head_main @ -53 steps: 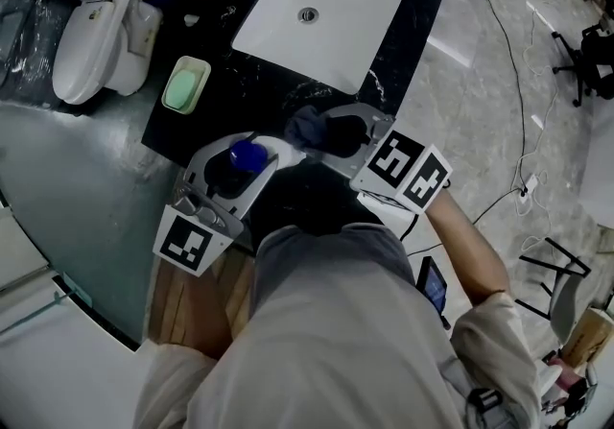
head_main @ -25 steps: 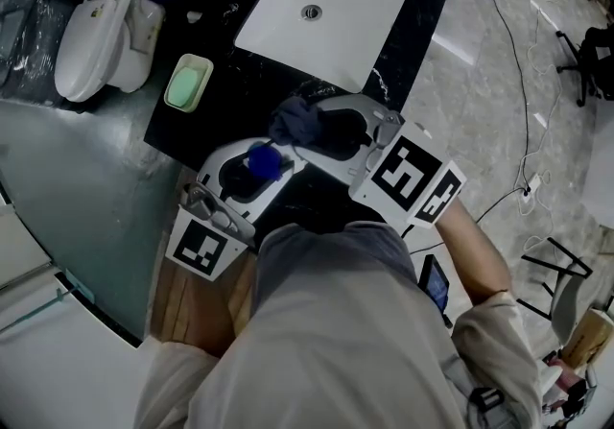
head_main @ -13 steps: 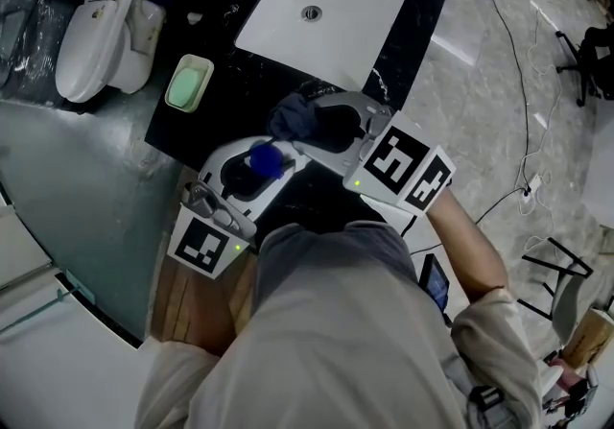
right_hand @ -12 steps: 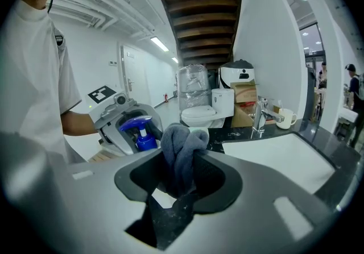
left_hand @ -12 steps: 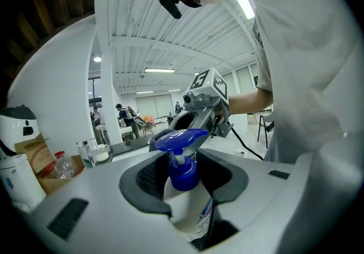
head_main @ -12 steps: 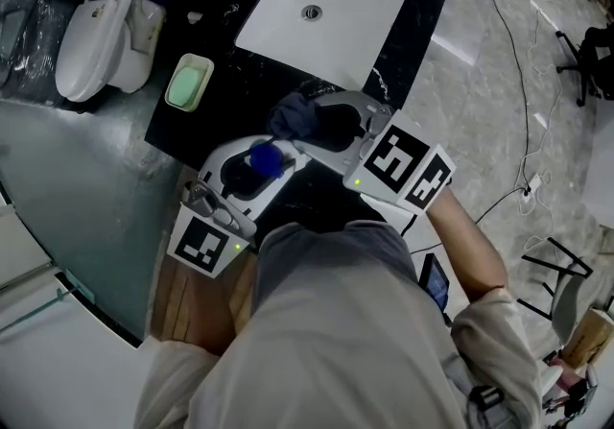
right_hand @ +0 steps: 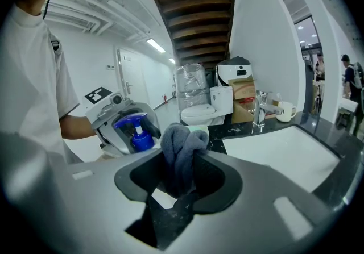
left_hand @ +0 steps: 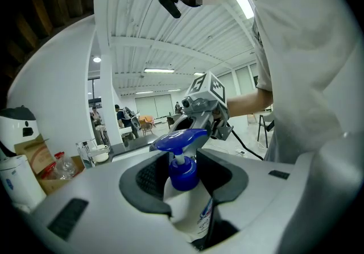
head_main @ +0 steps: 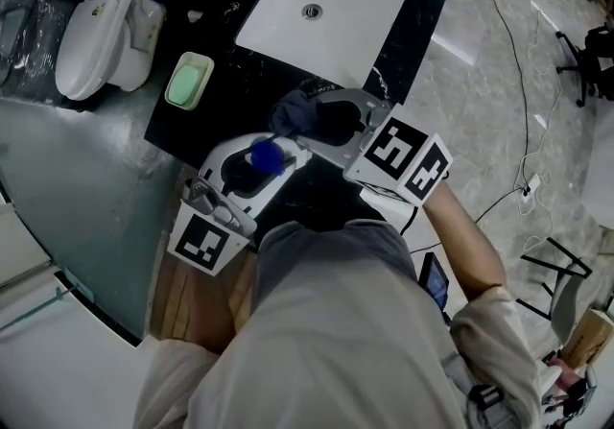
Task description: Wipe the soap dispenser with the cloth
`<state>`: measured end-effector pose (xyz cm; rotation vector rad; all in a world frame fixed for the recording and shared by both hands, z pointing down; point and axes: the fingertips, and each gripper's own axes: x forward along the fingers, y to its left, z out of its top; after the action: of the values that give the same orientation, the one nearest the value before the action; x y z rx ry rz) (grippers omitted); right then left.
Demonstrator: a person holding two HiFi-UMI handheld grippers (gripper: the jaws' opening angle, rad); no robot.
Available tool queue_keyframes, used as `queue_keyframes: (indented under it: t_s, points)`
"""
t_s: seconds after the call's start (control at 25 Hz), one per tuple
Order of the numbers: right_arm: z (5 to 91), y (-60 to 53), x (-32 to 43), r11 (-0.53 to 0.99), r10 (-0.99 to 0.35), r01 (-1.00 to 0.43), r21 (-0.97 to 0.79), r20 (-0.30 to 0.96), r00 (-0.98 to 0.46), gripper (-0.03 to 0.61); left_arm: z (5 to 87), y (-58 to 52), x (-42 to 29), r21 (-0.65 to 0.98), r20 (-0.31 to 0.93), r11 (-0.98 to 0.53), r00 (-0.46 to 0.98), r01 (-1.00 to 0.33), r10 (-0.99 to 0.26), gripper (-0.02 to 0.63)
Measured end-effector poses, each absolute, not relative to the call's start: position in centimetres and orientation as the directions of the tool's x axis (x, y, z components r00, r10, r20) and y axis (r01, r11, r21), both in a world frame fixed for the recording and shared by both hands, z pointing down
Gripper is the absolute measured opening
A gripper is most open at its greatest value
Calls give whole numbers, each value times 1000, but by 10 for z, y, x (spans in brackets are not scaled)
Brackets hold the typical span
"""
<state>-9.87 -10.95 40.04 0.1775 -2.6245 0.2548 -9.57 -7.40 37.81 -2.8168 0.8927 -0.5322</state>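
In the head view, the soap dispenser (head_main: 266, 157) is clamped in the left gripper (head_main: 257, 168) and the cloth (head_main: 291, 115) in the right gripper (head_main: 315, 122), just short of the sink (head_main: 326, 5), at the counter's (head_main: 240, 72) near edge. Open floor is seen right of the sink. In the left gripper view, the bottle's label is shown, its print unreadable. In the right gripper view, the cloth is seen bunched between the jaws.

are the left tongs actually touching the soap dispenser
Touching. The left gripper view shows the left tongs closed on the dispenser, both pads pressed against its white body below the blue pump.
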Motion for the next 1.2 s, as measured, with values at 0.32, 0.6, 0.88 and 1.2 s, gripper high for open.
queue_keyframes:
  t_s: [0.32,0.6,0.88,1.2]
  points:
    - [412,-114,-96,964,-93,-203,-171,500,-861,140,378,-73,-96,-239,290,-816,763,-527,-578,152]
    - [427,-115,-95,957,-88,-216,-194,515,-852,140,378,-73,-96,-241,287,-813,762,-530,-581,152]
    - [439,-116,-94,946,-87,-236,-222,528,-845,140,379,-74,-96,-237,291,-816,762,-528,-578,152]
    - [449,-116,-95,937,-80,-247,-248,536,-840,140,378,-73,-96,-242,284,-814,764,-528,-580,152]
